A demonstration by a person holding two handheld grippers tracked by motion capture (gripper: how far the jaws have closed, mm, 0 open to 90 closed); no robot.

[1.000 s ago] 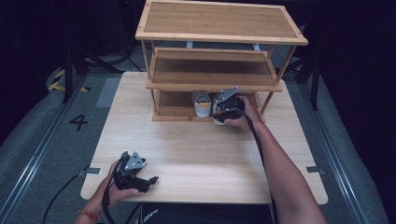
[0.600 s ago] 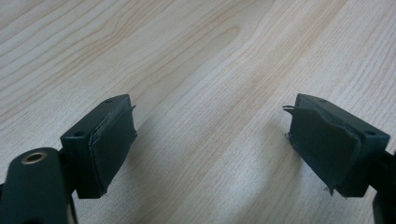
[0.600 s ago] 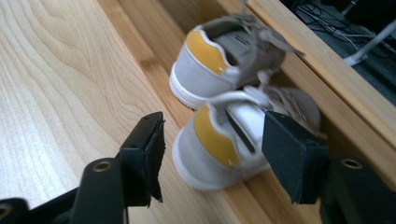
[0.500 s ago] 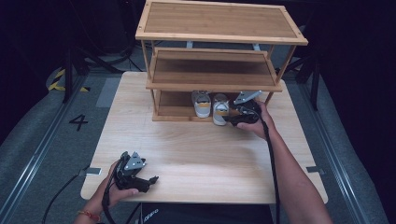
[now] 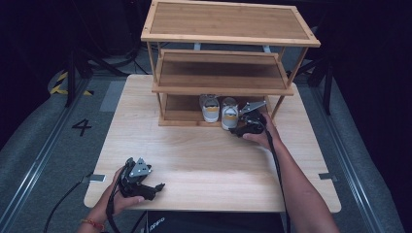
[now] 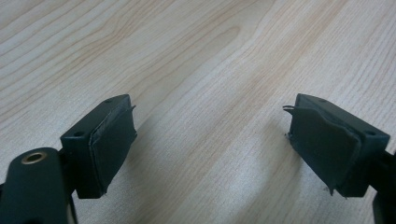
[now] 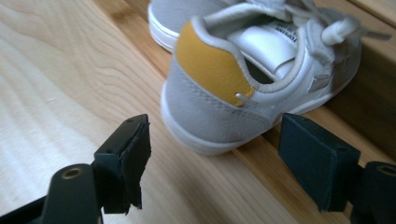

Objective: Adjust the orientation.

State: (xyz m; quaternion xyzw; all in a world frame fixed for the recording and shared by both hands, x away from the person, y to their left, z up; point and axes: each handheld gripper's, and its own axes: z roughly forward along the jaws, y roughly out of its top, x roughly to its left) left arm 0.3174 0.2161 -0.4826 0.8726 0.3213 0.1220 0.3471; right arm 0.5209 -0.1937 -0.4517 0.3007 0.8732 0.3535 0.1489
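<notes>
Two small grey-and-white shoes with yellow heel tabs stand side by side on the bottom tier of a bamboo rack. The left shoe sits deeper than the right shoe, whose heel reaches the tier's front edge. My right gripper is open just right of and in front of that shoe. In the right gripper view, the heel of the right shoe lies just ahead of the spread jaws of the right gripper, untouched. Beyond it is the left shoe. My left gripper rests open on the table near its front left, holding nothing.
The rack has three bamboo tiers; the top tier and the middle tier carry nothing. Its thin legs stand close to my right gripper. The light wooden table spreads wide in front of the rack. Grey floor with a "4" marking lies left.
My right gripper has let go of the right shoe on the bottom tier and drawn back to the right and toward the person. The left gripper has not moved.
</notes>
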